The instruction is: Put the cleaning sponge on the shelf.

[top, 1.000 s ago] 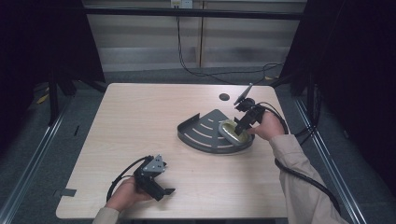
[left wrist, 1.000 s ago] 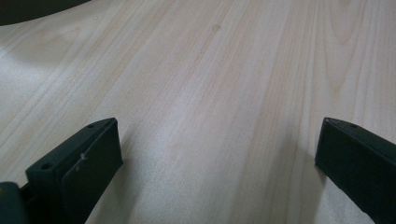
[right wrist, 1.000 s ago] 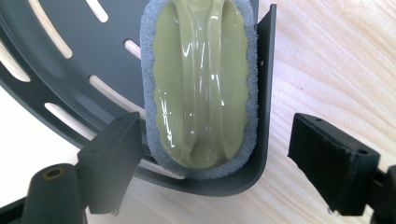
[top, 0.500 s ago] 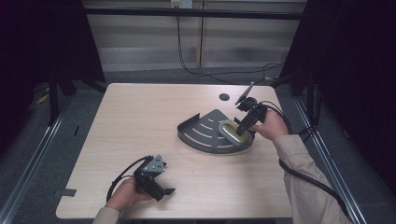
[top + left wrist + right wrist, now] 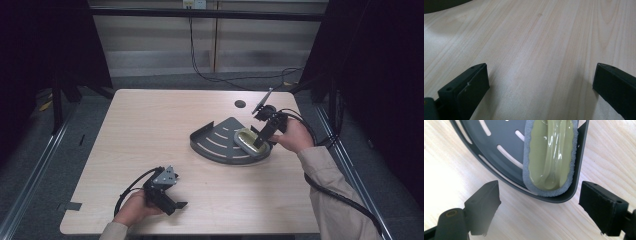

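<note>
A dark grey quarter-round slotted tray (image 5: 215, 145) lies right of the table's middle. In its right corner rests an oblong scrubber (image 5: 248, 140), yellow-green on top with a grey rim (image 5: 550, 155). My right gripper (image 5: 260, 145) hangs just over the tray's right corner, jaws open and apart from the scrubber (image 5: 541, 202). The tray's rim (image 5: 499, 180) curves between and beyond its jaws. My left gripper (image 5: 176, 206) rests near the front left edge of the table, jaws wide open over bare wood (image 5: 541, 82).
The light wooden table (image 5: 150, 130) has a round cable hole (image 5: 240, 104) behind the tray. Black cables trail from both grippers. Metal frame rails run along both sides of the table, and the surroundings are dark.
My right gripper has drawn back a little and risen from the scrubber, which stays in the tray. The left hand has kept still.
</note>
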